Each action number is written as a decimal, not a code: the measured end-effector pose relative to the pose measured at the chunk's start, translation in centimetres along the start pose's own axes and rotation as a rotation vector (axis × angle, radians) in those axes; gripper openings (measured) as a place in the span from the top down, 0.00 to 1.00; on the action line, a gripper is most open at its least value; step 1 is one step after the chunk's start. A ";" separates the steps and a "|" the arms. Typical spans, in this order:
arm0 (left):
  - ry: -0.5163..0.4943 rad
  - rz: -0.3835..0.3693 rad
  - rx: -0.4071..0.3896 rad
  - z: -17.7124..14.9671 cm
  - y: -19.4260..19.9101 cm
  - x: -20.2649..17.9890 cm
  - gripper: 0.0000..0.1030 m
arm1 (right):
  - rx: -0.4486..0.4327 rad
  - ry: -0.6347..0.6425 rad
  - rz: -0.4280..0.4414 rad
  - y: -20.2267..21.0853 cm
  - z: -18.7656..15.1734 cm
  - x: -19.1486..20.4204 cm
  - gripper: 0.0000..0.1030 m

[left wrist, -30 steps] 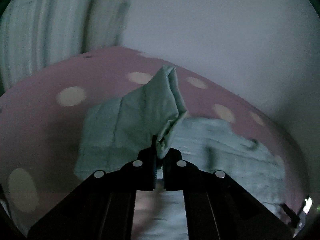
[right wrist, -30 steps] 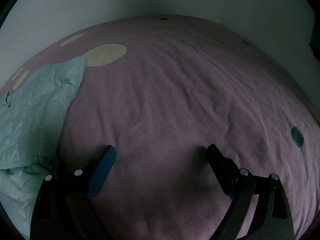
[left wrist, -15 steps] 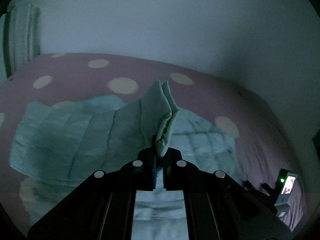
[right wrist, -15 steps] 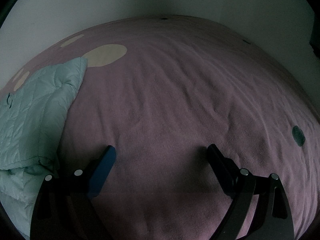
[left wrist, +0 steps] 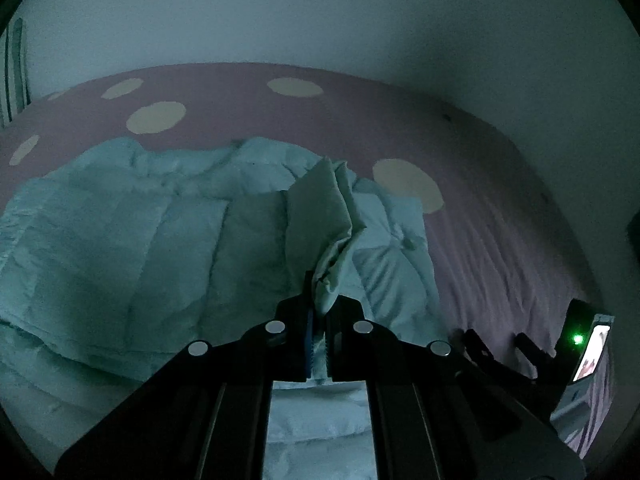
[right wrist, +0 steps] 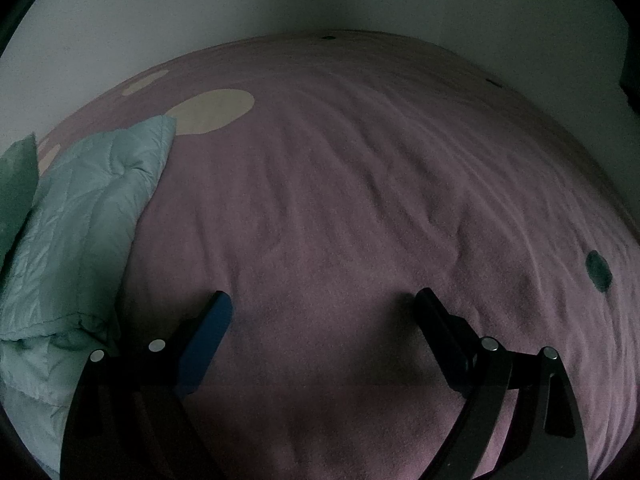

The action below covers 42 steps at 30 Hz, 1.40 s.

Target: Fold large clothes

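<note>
Ahead of both grippers: one mauve bedspread point(right wrist: 360, 200) with pale round dots, five countable in the left wrist view, plus one dark spot point(right wrist: 599, 271) off to the right of the right gripper. Beyond the far edge, one plain pale wall point(left wrist: 320, 12); dim light throughout. One pale-green quilted garment point(left wrist: 120, 240), spread wide in front of the left gripper and lying just left of the right gripper. Left gripper point(left wrist: 318, 320) clamped shut on a bunched fold point(left wrist: 332, 216) of the garment, standing up past the fingertips. Right gripper point(right wrist: 322, 312) spread wide, nothing between the fingers, low over bare bedspread. Compared with a second ago: far more garment filling the left view, striped cloth nearly gone at the far left, right gripper's green light point(left wrist: 577, 338) now showing at lower right; right view unchanged.
</note>
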<state>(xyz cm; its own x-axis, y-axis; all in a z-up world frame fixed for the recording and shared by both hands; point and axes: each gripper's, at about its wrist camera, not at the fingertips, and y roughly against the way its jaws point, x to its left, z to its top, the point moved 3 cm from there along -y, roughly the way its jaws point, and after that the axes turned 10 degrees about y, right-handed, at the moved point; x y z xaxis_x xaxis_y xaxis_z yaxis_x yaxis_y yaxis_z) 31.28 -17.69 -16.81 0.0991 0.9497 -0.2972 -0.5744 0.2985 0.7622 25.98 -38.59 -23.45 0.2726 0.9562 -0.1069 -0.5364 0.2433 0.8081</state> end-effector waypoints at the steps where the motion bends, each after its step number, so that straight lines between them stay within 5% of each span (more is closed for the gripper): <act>1: -0.004 0.002 0.004 0.0 -0.3 -0.2 0.96 | 0.000 0.000 0.000 0.0 0.0 0.0 0.11; 8: -0.036 0.022 0.071 -1.4 -3.8 -1.9 0.93 | 0.000 -0.002 0.003 0.0 0.1 0.1 0.10; 10: -0.040 0.027 0.082 -1.9 -4.1 -2.1 0.85 | 0.000 -0.002 0.003 0.0 0.1 0.1 0.10; 13: -0.053 0.009 0.071 -1.9 -2.7 -2.2 0.55 | -0.001 -0.001 0.002 0.0 0.1 0.3 0.10; 18: -0.074 -0.020 0.009 -0.9 1.5 -0.4 0.41 | -0.002 -0.003 0.005 0.0 0.2 0.5 0.10; 24: 0.010 0.104 -0.095 0.8 6.5 9.9 0.40 | 0.003 0.009 -0.004 0.5 0.8 0.7 0.12; 29: 0.157 0.262 -0.139 2.4 8.8 21.2 0.40 | -0.121 0.007 0.083 6.4 3.3 3.9 0.13; 34: 0.261 0.337 -0.161 3.9 9.6 28.4 0.40 | -0.129 0.090 0.252 8.3 6.0 10.9 0.26; 38: 0.276 0.335 -0.164 4.0 9.6 30.2 0.40 | -0.073 0.123 0.316 6.6 7.3 15.7 0.29; 42: 0.248 0.319 -0.149 4.1 8.3 30.8 0.40 | 0.045 0.156 0.347 3.7 7.2 19.1 0.76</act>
<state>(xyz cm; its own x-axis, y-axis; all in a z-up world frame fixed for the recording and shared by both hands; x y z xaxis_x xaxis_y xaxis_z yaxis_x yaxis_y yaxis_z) 32.88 14.43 -17.30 -0.2903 0.9351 -0.2035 -0.6573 -0.0403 0.7526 34.99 -20.60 -18.35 -0.0454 0.9946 0.0932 -0.5390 -0.1029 0.8360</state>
